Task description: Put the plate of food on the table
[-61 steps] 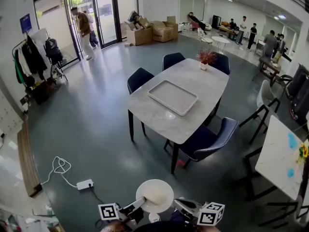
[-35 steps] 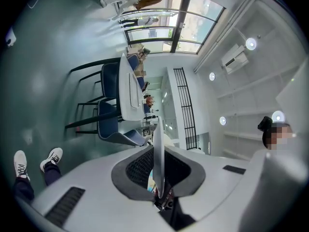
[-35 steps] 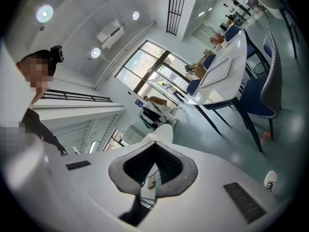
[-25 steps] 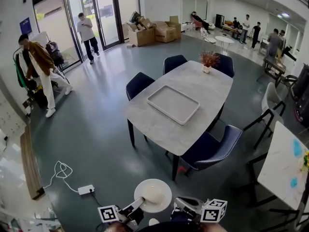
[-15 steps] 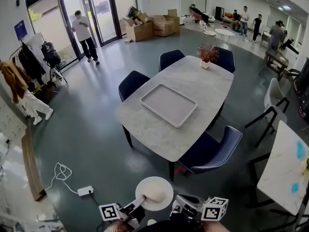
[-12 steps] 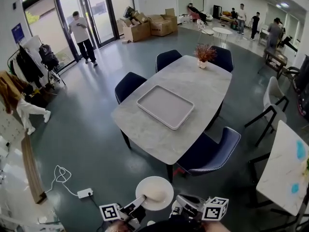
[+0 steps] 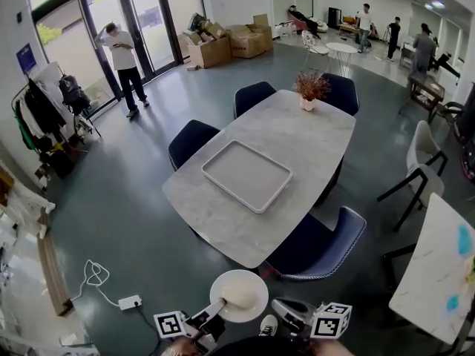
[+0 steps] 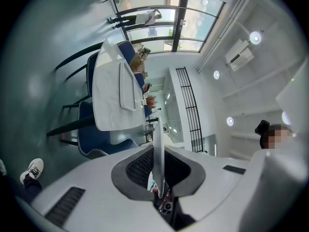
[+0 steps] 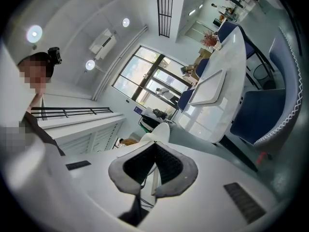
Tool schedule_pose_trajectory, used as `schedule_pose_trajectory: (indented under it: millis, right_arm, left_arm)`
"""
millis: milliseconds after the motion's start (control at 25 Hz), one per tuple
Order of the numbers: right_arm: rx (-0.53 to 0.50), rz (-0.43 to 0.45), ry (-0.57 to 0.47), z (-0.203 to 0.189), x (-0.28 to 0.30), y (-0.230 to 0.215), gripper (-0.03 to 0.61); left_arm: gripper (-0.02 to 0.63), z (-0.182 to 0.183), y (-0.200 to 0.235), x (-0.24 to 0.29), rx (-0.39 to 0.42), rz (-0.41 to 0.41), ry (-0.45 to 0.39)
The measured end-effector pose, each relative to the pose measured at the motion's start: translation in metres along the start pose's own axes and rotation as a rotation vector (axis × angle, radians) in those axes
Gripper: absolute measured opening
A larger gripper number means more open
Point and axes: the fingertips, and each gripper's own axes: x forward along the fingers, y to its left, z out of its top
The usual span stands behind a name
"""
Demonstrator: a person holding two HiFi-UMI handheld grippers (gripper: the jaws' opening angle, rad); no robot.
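Note:
A white plate with a pale mound of food hangs low in front of me, above the grey floor. My left gripper is shut on its left rim; in the left gripper view the plate stands edge-on between the dark pads. My right gripper meets the plate's right rim, and in the right gripper view its tips close at the plate's edge. The grey marble table lies ahead, carrying a rectangular grey tray.
Blue chairs ring the table, the nearest between me and it, another at its left. A potted plant stands at the table's far end. A power strip with cable lies at the left. A second white table is on the right.
The table and tray have drawn closer and shifted left in the head view. The plate stays held between both grippers. People near the glass doors have walked about.

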Motion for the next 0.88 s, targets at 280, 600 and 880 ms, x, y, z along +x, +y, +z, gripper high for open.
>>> schedule_pose_trajectory:
  millis: [280, 600, 880]
  right_arm:
    - [0.03, 0.04, 0.012, 0.011, -0.001, -0.005, 0.011]
    - [0.057, 0.07, 0.024, 0.009, -0.002, -0.009, 0.011]
    - [0.022, 0.041, -0.005, 0.025, 0.002, -0.012, 0.011]
  left_arm:
    - [0.037, 0.006, -0.01, 0.014, 0.008, 0.003, -0.035]
    - [0.038, 0.005, -0.007, 0.014, 0.019, 0.013, -0.058]
    - [0.037, 0.016, -0.007, 0.015, 0.009, 0.013, -0.046]
